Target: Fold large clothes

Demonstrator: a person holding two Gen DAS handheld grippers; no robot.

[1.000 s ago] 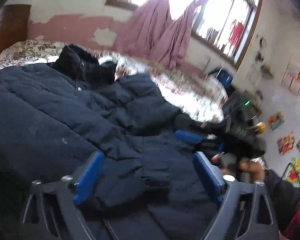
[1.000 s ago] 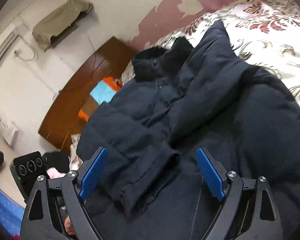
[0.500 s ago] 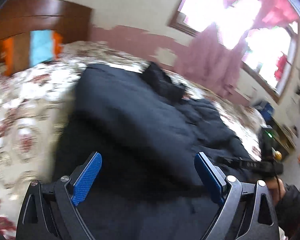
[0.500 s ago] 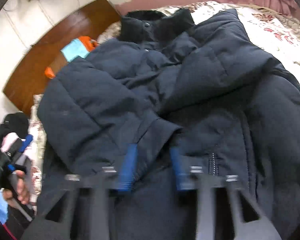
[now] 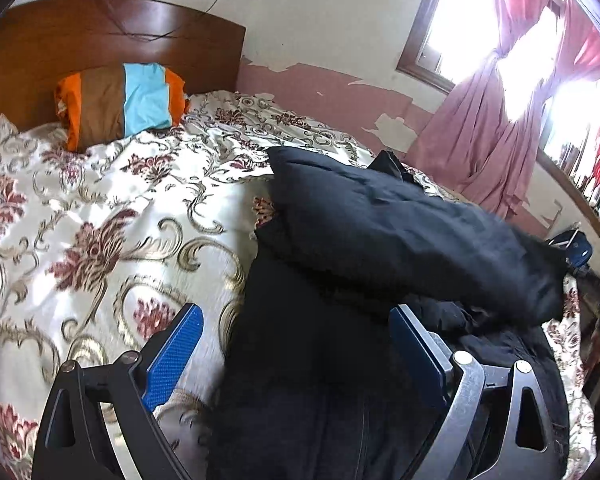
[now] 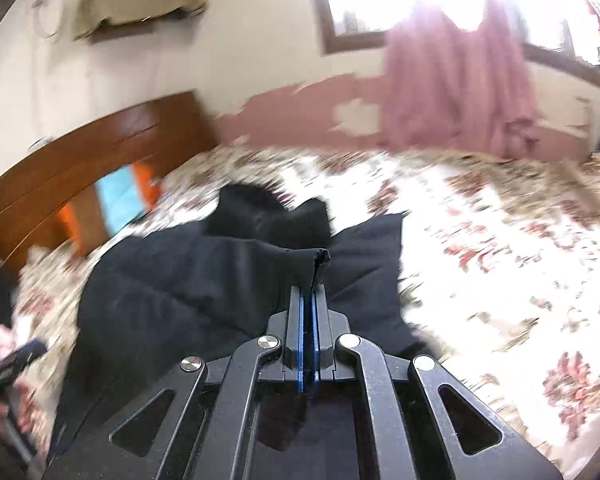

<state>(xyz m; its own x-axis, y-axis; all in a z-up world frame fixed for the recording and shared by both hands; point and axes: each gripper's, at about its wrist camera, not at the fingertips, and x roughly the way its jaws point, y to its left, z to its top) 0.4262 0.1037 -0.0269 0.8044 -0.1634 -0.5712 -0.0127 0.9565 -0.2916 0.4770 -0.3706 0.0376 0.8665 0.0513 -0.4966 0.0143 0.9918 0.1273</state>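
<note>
With my right gripper (image 6: pixel 308 292) clenched on a fold of the jacket (image 5: pixel 400 232) on the bed (image 5: pixel 100 208) and my left gripper (image 5: pixel 296 344) released, I should carry it across evenly.

the left gripper (image 5: pixel 296 344) hovers with jaws wide apart over the edge of a dark jacket (image 5: pixel 400 240) lying on a floral bedspread (image 5: pixel 100 216); a striped pillow (image 5: pixel 120 104) leans against the headboard (image 5: pixel 100 32).
</note>
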